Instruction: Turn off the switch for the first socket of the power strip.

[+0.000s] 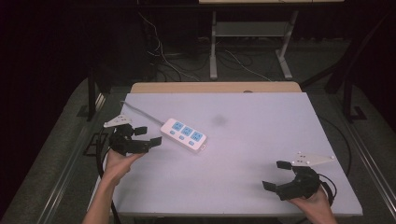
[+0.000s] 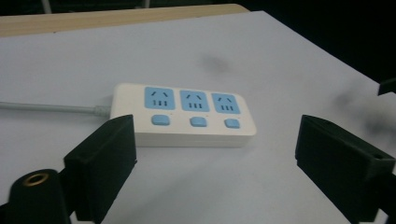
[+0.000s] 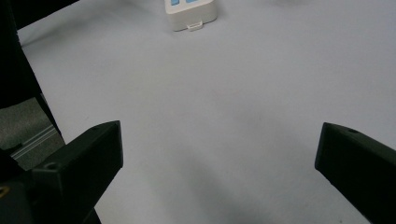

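Observation:
A white power strip (image 1: 184, 136) with three blue sockets and three blue buttons lies on the white table top (image 1: 247, 140), left of centre. Its grey cord (image 1: 140, 112) runs off to the far left. My left gripper (image 1: 148, 136) hovers just left of the strip, open, with nothing between its jaws. In the left gripper view the strip (image 2: 184, 115) lies a short way ahead of the gripper (image 2: 215, 154). My right gripper (image 1: 276, 175) rests open near the table's front right corner, far from the strip. The right gripper view shows the strip's end (image 3: 191, 14) at the top edge.
A wooden strip (image 1: 215, 87) borders the table's far edge. A dark smudge (image 1: 218, 120) marks the table top beyond the power strip. A desk frame (image 1: 250, 42) and loose cables (image 1: 163, 58) stand on the floor behind. The table's left edge (image 3: 32, 135) drops to grey floor.

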